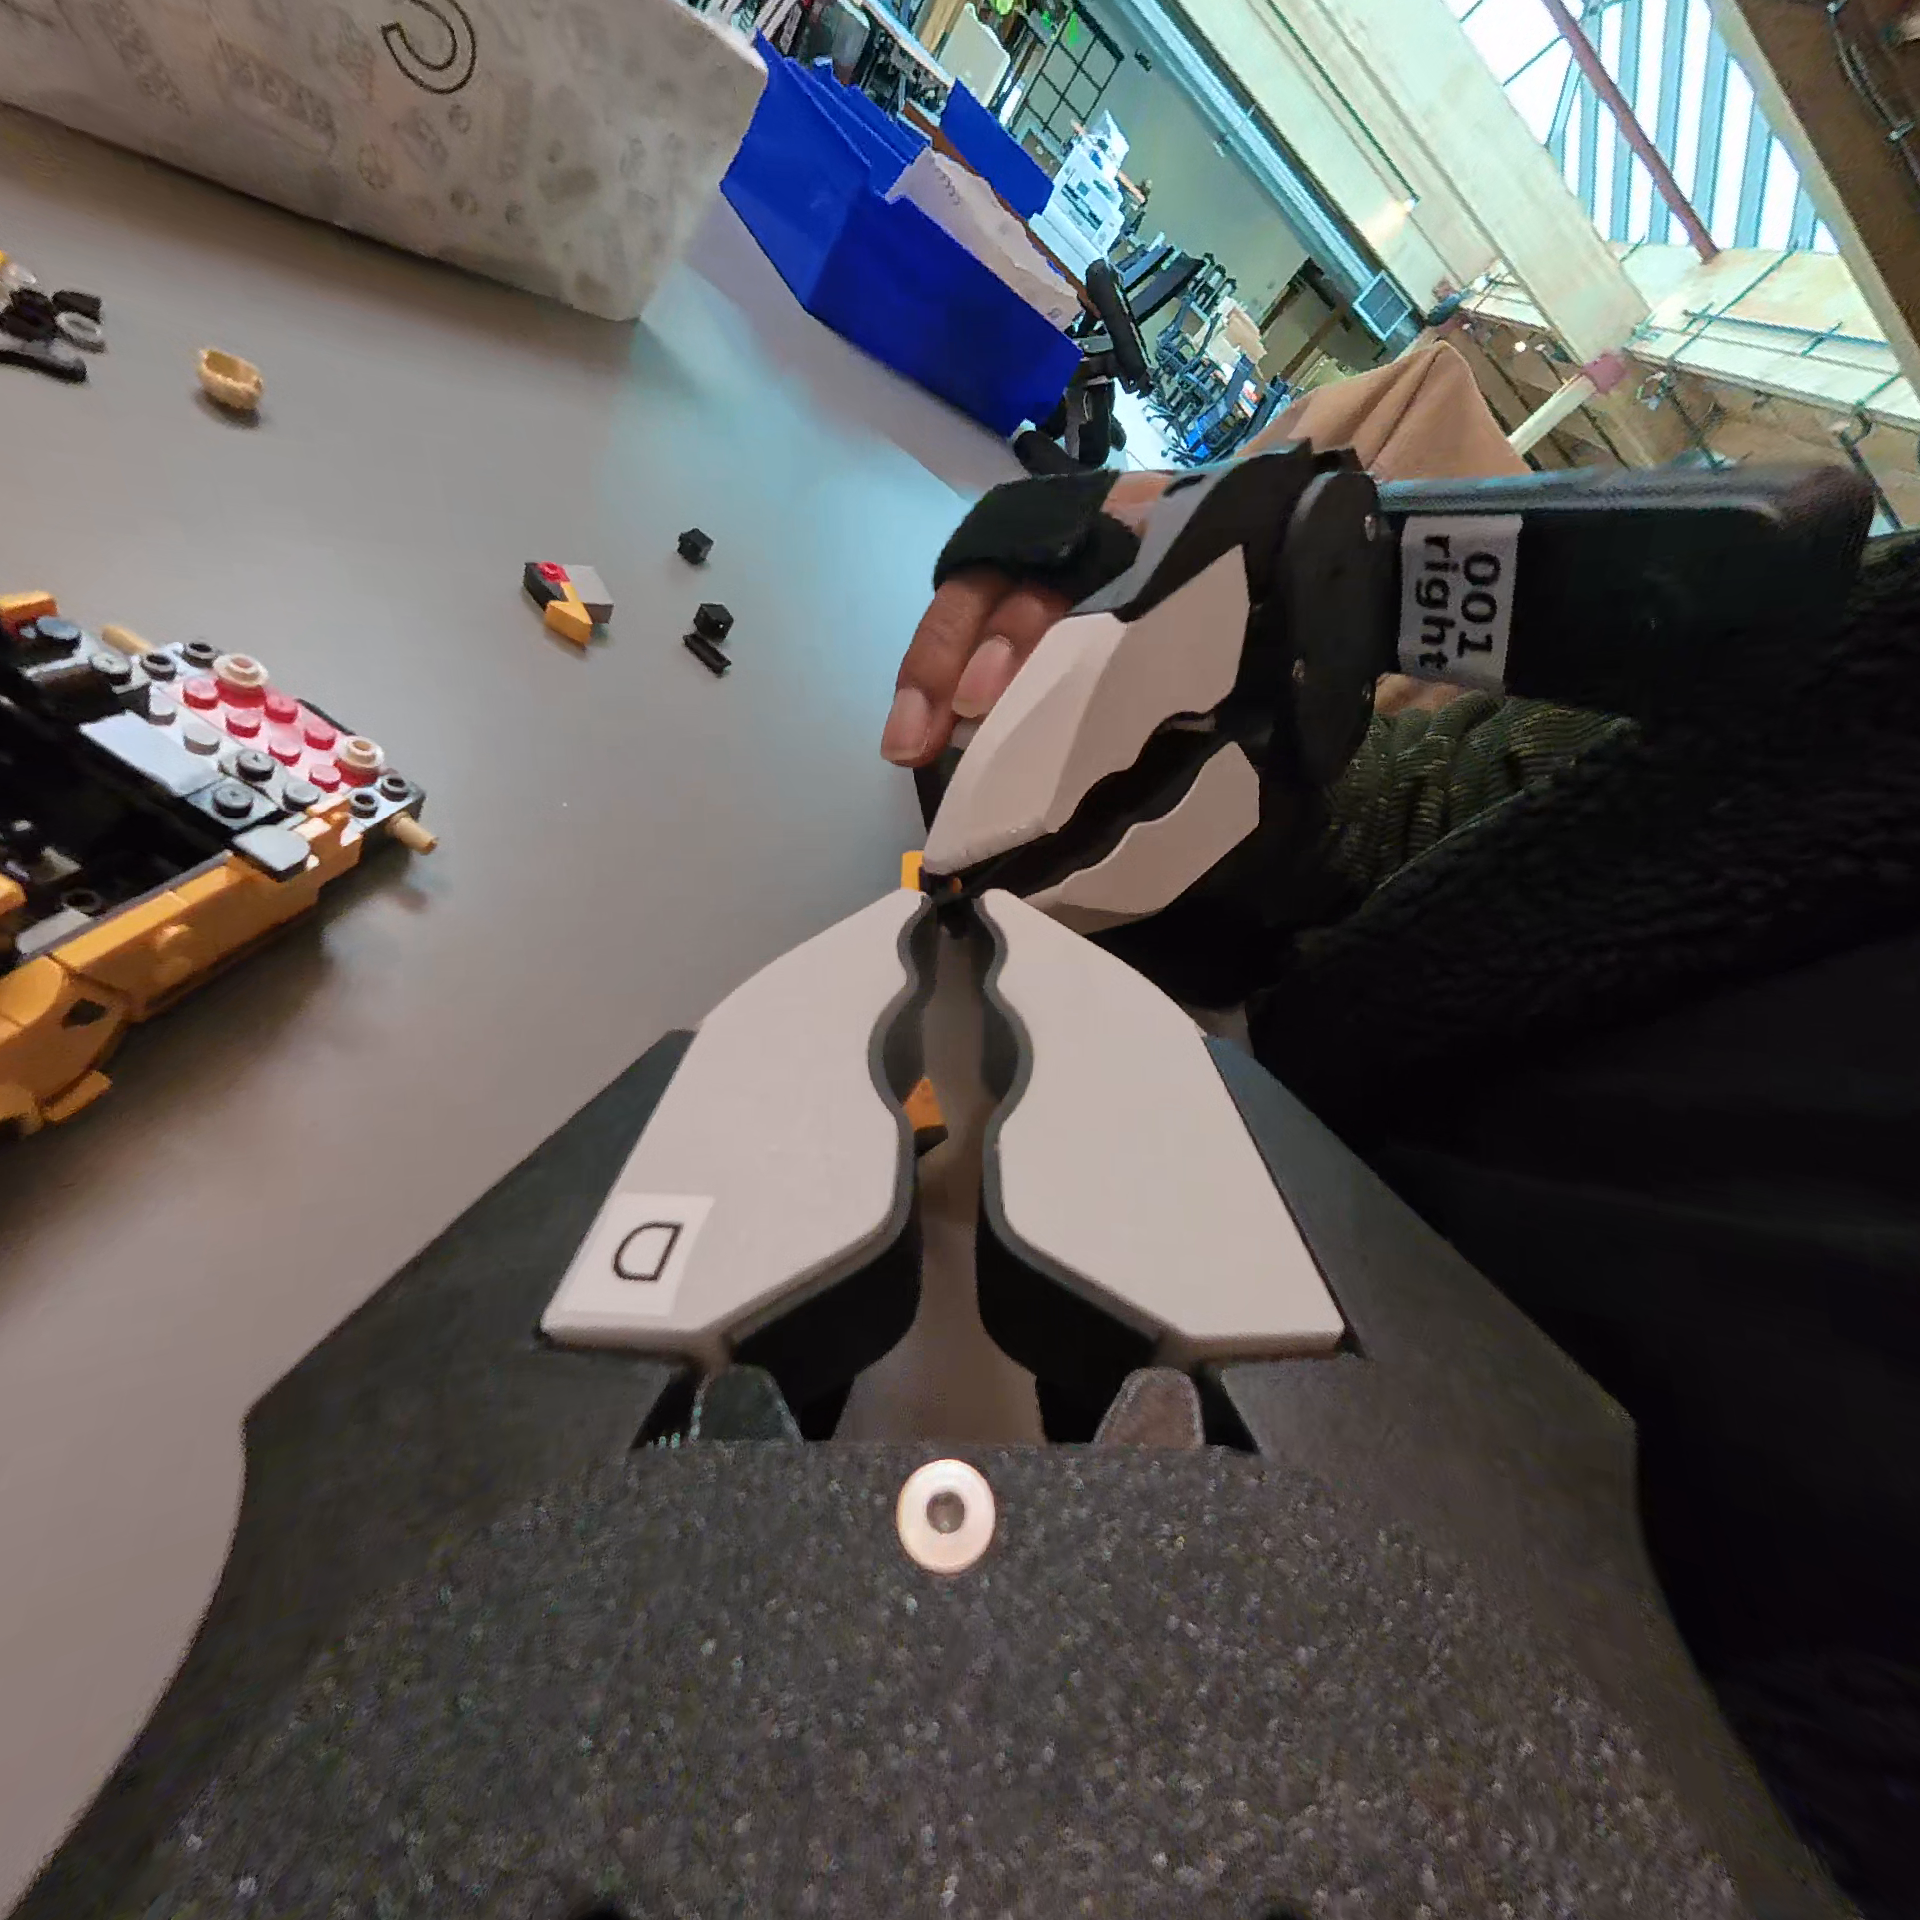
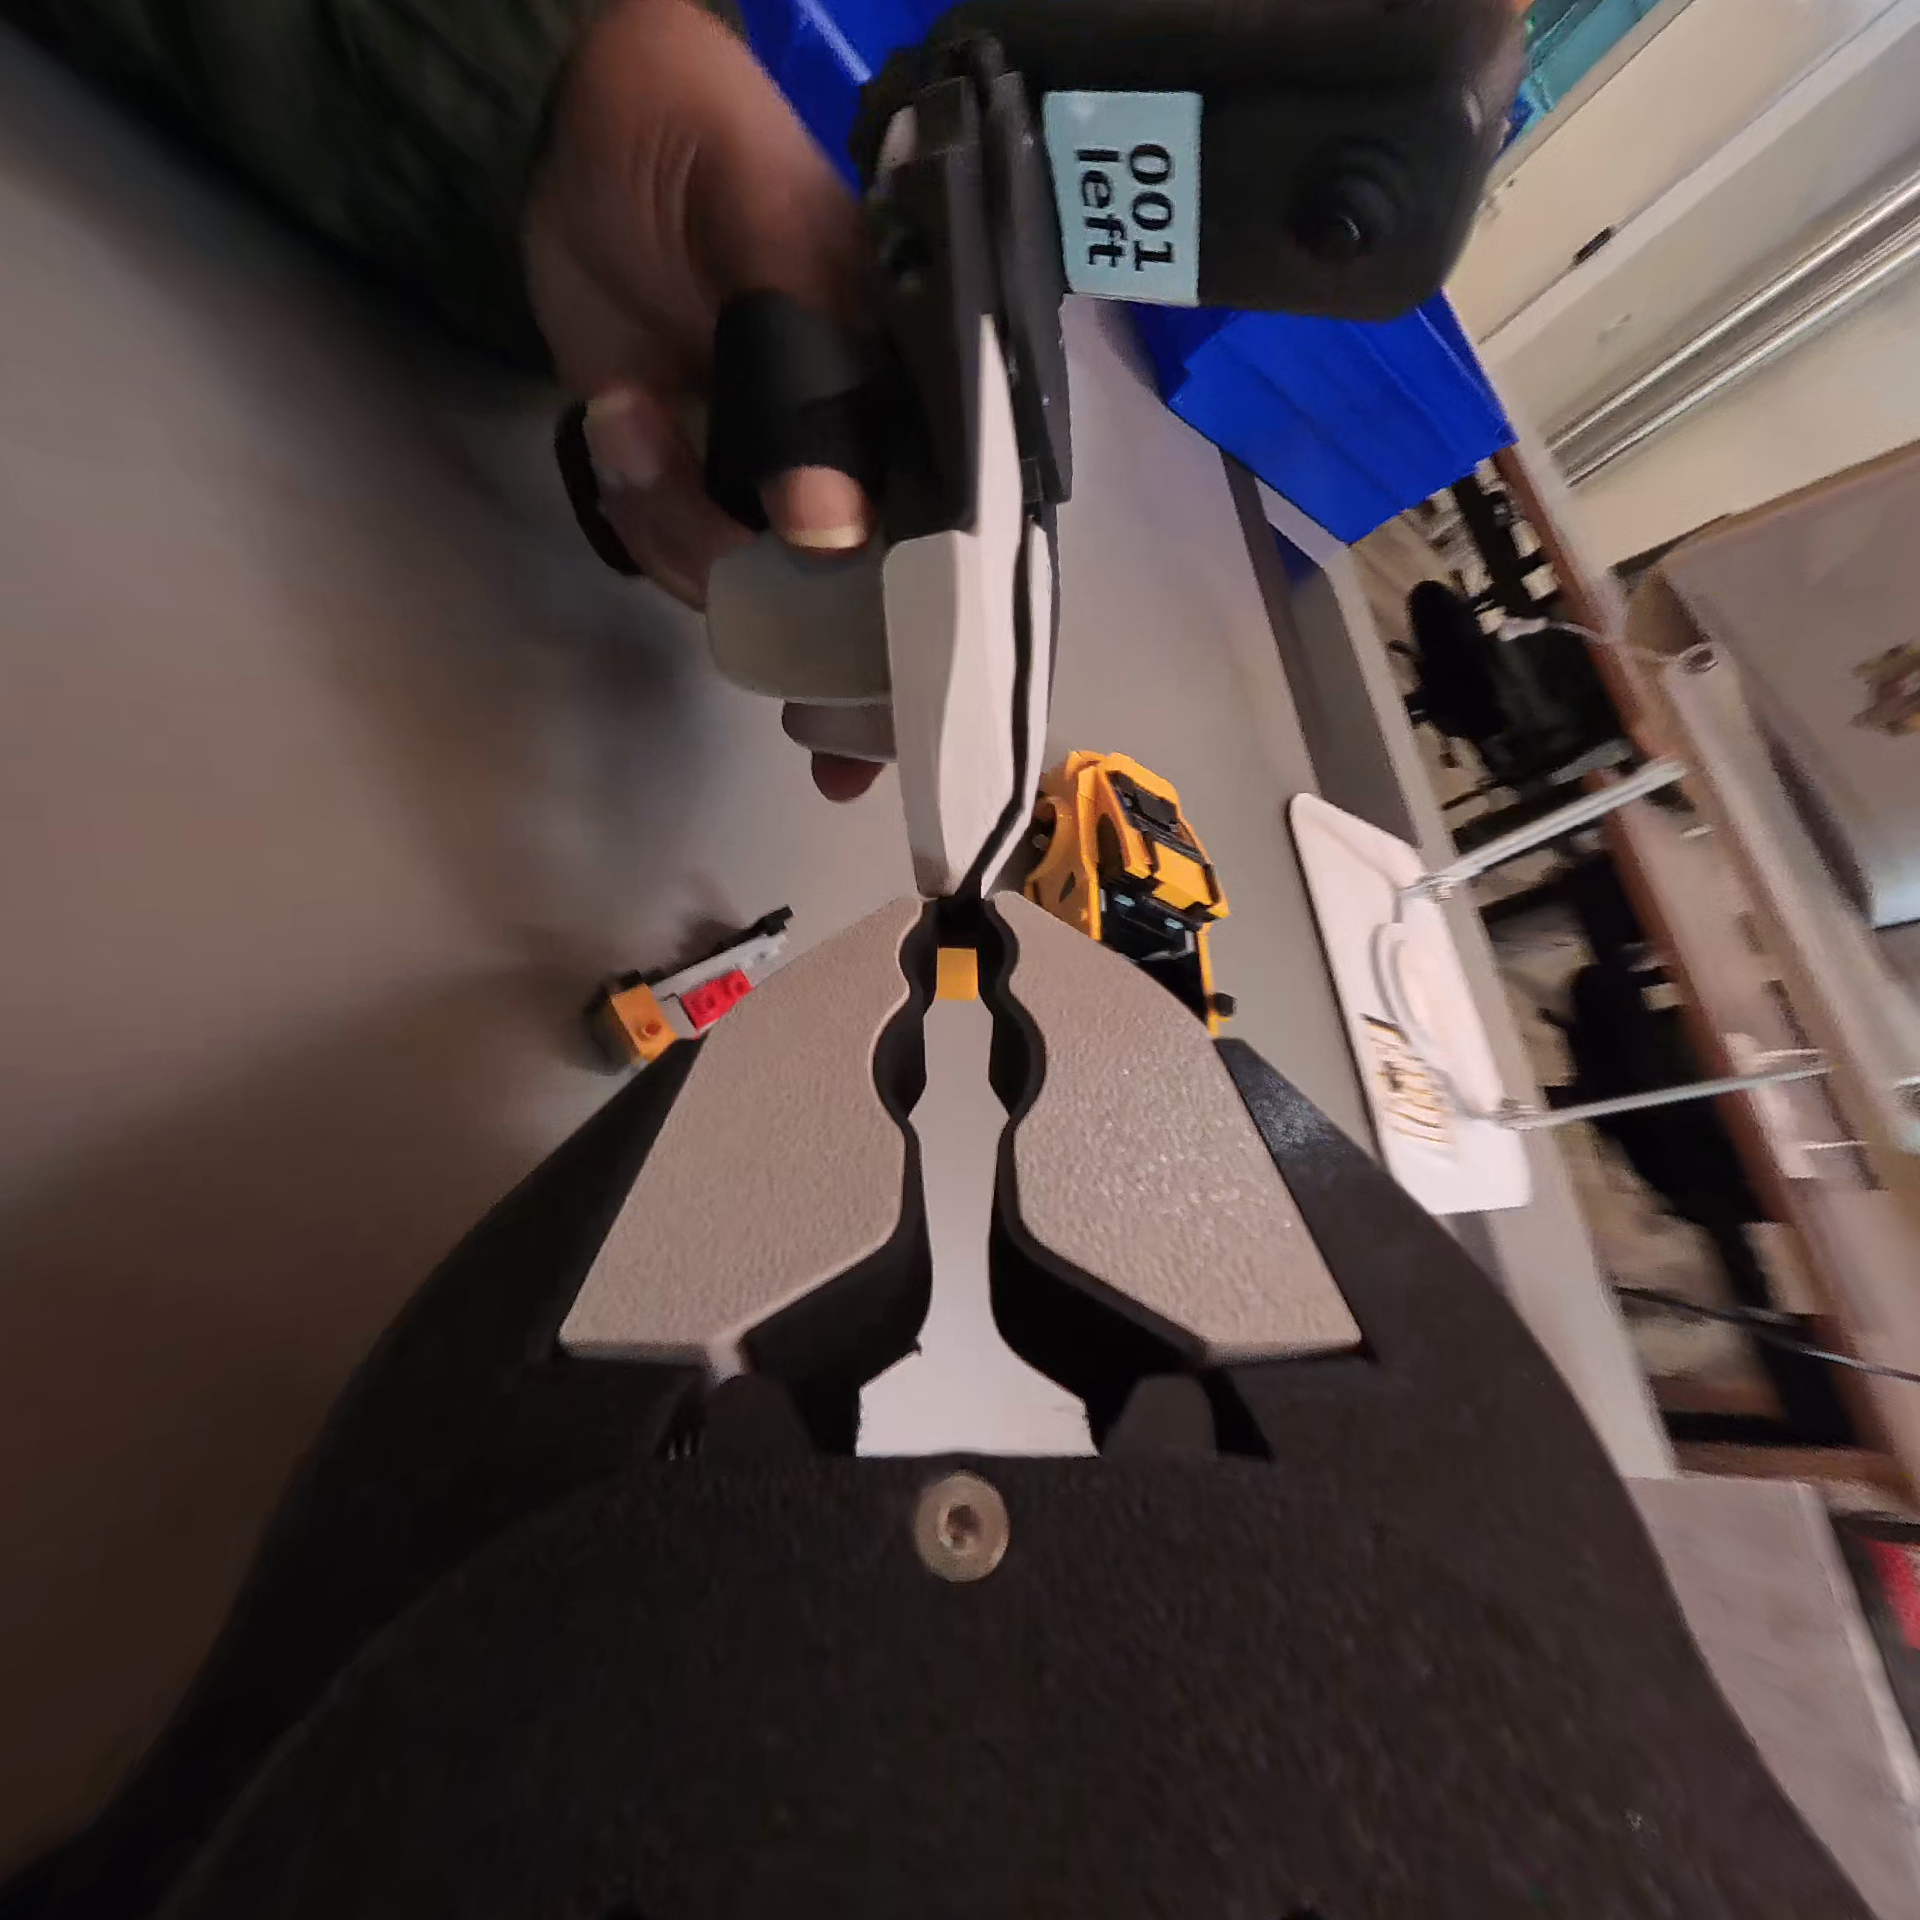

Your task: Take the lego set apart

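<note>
Left gripper (image 1: 951, 906) and right gripper (image 2: 958, 914), both label-tagged, tips pinching same small orange-black lego piece (image 2: 956, 971); yellow lego car (image 2: 1132, 862) on table (image 1: 623, 831) beyond.

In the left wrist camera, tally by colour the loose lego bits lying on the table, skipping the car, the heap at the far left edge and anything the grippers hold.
black pieces: 3
tan piece: 1
red-grey-orange clump: 1
Total: 5
</note>
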Demonstrator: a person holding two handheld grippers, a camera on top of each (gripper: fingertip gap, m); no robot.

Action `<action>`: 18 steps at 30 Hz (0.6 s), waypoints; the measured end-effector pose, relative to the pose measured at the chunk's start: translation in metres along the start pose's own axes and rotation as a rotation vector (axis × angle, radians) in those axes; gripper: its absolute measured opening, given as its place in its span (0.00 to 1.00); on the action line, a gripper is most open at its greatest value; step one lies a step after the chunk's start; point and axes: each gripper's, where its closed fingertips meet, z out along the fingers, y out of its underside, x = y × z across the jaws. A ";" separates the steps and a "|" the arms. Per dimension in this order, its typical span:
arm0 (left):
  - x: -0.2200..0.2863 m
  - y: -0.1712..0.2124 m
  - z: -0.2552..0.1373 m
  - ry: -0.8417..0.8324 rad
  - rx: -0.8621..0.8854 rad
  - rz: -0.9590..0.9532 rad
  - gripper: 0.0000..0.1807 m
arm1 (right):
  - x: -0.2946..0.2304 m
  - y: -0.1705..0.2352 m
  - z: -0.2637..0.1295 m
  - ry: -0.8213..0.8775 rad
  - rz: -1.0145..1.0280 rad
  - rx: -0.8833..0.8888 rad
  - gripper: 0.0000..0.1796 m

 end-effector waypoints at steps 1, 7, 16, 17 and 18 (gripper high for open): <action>-0.001 0.001 0.000 0.002 -0.004 -0.011 0.02 | 0.000 0.000 0.001 0.009 -0.020 -0.008 0.04; 0.007 0.004 -0.004 0.008 -0.044 0.143 0.01 | -0.005 -0.003 -0.001 -0.081 0.152 0.045 0.08; 0.030 0.015 -0.011 0.034 -0.108 0.537 0.01 | -0.025 -0.019 -0.011 -0.292 0.320 0.158 0.05; 0.032 0.016 -0.011 0.042 -0.113 0.552 0.01 | -0.026 -0.020 -0.012 -0.307 0.324 0.163 0.05; 0.033 0.018 -0.011 0.047 -0.116 0.569 0.01 | -0.028 -0.020 -0.013 -0.320 0.329 0.169 0.05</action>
